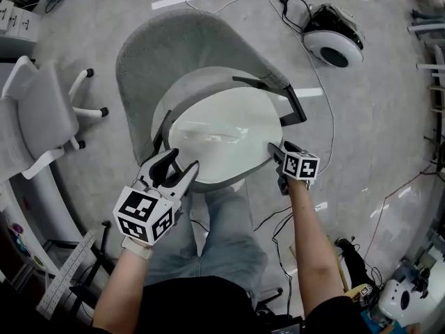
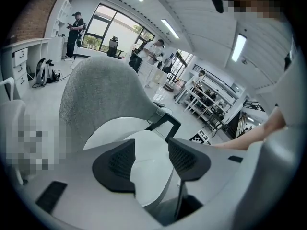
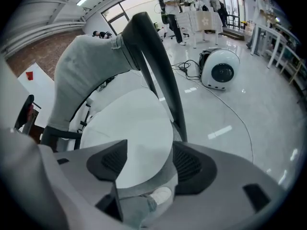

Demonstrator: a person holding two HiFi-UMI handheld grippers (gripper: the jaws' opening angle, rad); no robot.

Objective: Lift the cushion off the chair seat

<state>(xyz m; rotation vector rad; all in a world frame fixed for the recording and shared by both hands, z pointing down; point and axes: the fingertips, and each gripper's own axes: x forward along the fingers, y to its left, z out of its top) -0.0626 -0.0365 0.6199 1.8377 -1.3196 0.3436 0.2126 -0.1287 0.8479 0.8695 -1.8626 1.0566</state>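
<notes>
The white cushion [image 1: 222,134] lay flat on the grey chair [image 1: 149,54] seat. The left tool [image 1: 182,162] and right tool [image 1: 280,149] stood wide at its front edge, not gripping; judged next: close both, then lift

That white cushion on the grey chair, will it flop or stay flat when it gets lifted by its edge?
Probably keeps its shape: the cushion shows an even round rim with no sagging, though a faint crease on top hints at a soft cover. Its glossy, reflective surface may be slippery for the fingers. It looks thin, so likely light.
</notes>
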